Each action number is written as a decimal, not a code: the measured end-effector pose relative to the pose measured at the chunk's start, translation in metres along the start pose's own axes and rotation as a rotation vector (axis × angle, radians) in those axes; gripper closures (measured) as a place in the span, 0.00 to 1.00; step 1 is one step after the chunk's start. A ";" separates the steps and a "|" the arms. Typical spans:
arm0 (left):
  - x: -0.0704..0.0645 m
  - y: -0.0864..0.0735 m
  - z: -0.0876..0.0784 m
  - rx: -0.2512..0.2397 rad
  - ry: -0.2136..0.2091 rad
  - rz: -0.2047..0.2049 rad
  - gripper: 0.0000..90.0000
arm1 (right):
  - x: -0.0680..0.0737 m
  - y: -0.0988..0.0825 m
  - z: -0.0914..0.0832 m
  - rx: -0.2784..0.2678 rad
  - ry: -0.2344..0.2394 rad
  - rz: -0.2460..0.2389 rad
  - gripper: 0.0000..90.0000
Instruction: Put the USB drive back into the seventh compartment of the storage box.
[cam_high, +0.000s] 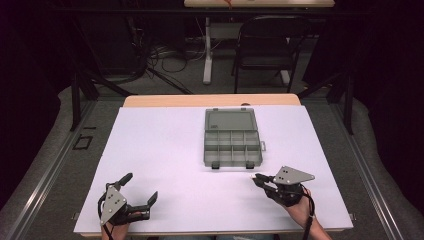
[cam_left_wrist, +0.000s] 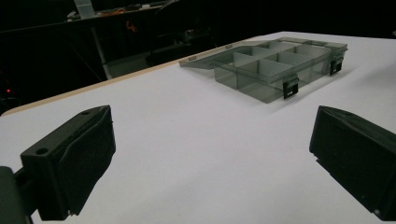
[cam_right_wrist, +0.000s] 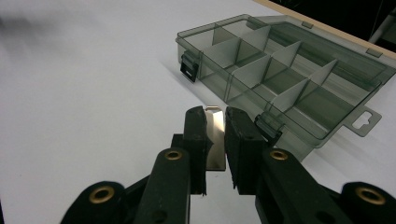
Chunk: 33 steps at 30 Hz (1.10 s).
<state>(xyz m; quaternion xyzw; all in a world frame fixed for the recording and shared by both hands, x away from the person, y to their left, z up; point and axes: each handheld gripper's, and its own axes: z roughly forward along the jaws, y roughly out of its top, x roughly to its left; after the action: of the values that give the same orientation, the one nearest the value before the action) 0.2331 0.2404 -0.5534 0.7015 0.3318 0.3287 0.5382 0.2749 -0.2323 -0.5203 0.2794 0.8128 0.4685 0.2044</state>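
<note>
Open grey compartment box (cam_high: 232, 143) at twelve o'clock, compartments empty. Right gripper (cam_right_wrist: 215, 126) pinches a small shiny metal plate (cam_right_wrist: 215, 137); left gripper (cam_high: 138, 189) gapes wide, holding nothing.

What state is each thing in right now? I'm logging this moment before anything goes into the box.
Organizer box: lid open, laid flat behind it; compartments look empty; both front latches undone.
Left gripper: open wide, holding nothing.
Right gripper: shut on a thin metal strip, just short of the box's front edge.
Folding chair: unfolded, standing beyond the table.
</note>
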 end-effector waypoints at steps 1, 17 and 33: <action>0.000 0.000 0.000 0.000 0.000 0.001 0.00 | 0.000 0.000 0.000 0.000 -0.001 -0.001 0.88; 0.000 0.000 0.001 0.000 0.001 0.006 0.00 | -0.006 0.010 0.000 -0.013 -0.018 -0.001 0.88; 0.000 0.000 0.002 0.000 -0.004 0.008 0.00 | -0.010 0.021 0.004 -0.022 -0.032 -0.007 0.88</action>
<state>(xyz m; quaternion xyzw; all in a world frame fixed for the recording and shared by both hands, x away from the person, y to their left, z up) 0.2343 0.2392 -0.5535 0.7034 0.3278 0.3295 0.5377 0.2908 -0.2277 -0.5029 0.2817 0.8052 0.4723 0.2219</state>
